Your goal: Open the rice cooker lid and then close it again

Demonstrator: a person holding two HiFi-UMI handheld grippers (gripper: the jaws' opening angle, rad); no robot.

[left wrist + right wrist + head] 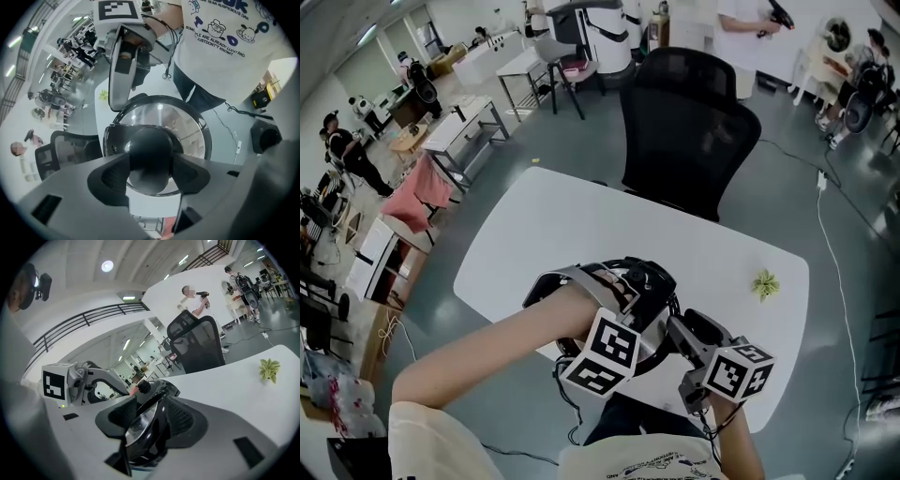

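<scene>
Left hand-held gripper (pixel 150 171) clamps lid handle (pixel 149 143), right hand-held gripper (pixel 151 420) clamps lid rim (pixel 139 422), cooker (pixel 645 281) mostly hidden

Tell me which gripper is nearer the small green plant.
Right. The right gripper grips the rice cooker on the plant side; the left gripper grips it farther away.

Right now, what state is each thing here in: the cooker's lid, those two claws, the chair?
rice cooker lid: raised steeply, shiny face showing.
left gripper: shut on the lid's dark rounded part.
right gripper: shut on the lid's rim.
office chair: empty, at the far side of the table.
</scene>
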